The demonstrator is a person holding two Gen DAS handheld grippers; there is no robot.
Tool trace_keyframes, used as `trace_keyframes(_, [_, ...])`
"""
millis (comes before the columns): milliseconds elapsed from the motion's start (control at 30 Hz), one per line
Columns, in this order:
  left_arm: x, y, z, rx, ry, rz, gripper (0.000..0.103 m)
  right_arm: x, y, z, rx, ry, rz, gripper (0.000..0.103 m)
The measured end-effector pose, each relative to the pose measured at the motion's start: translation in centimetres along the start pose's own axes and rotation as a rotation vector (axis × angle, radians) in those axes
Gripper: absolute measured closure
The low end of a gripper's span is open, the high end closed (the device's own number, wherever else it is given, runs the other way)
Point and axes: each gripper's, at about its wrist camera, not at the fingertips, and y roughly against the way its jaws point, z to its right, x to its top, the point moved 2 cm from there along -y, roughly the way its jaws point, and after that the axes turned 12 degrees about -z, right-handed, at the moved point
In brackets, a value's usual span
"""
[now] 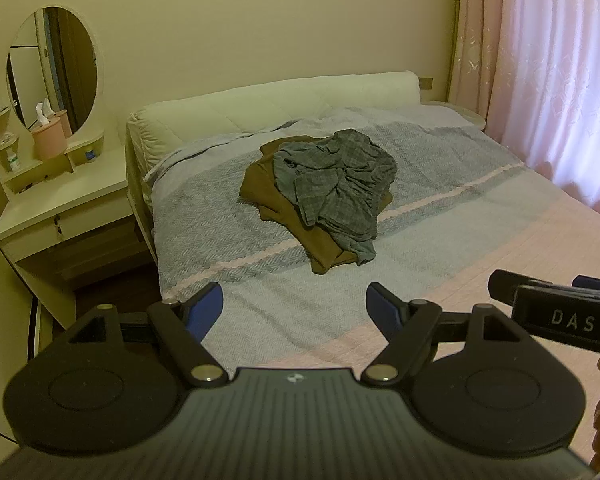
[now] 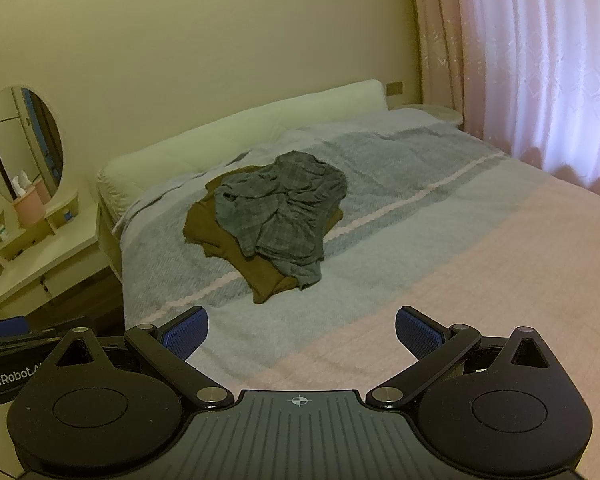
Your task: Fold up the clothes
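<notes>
Soft, light, floppy grey checked shirt (image 1: 334, 178) over brown garment (image 1: 278, 208), best pinched at an edge; left tongs (image 1: 294, 312) and right tongs (image 2: 302, 334) gaping wide, empty.

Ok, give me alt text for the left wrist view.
A crumpled grey plaid garment lies on a brown garment mid-bed, untouched. The left gripper hovers short of them, jaws open, beside the right gripper; a dressing table stands left.
</notes>
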Motion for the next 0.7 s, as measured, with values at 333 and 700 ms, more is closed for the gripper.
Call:
trace_keyframes(333, [0.5,-0.7,0.0,-0.015,-0.012,-0.016,0.027,0.1,-0.5,0.1,-0.009,-0.02,-0.005,0.001])
trace_keyframes(700, [1.0,-2.6,-0.4,-0.025,-0.041,-0.058,0.027,0.1,-1.7,0.4,-0.016,-0.069,-0.035,0.001])
